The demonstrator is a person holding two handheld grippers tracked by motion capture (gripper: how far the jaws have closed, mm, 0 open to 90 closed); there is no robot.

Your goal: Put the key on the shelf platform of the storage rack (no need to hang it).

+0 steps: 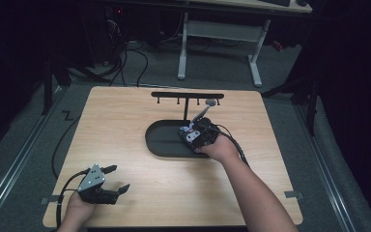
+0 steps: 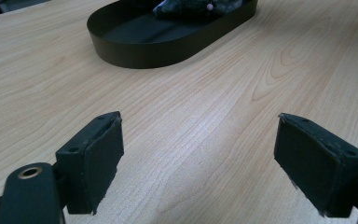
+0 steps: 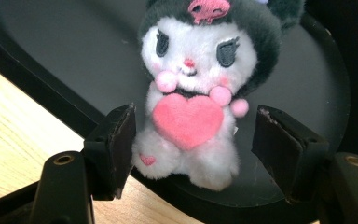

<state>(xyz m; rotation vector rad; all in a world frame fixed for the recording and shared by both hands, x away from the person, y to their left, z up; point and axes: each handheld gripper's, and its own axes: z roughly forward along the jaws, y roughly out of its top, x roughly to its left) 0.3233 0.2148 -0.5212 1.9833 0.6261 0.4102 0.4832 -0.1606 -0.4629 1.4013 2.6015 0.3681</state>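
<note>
Black-and-white plush doll (image 3: 193, 88) lies freed in the oval black tray (image 3: 56, 60), right gripper (image 3: 193, 149) jaws half-open astride it, left gripper (image 2: 198, 163) at seven o'clock wide, empty.

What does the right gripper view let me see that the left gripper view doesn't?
Right gripper view: the plush toy up close, with its white face, pink heart and dark hood, lying in the tray between the open jaws of the right hand-held gripper.

Left gripper view: a wide stretch of bare wooden table in front of the left hand-held gripper, whose jaws are open and empty.

Both: the black oval tray and the wooden table.
</note>
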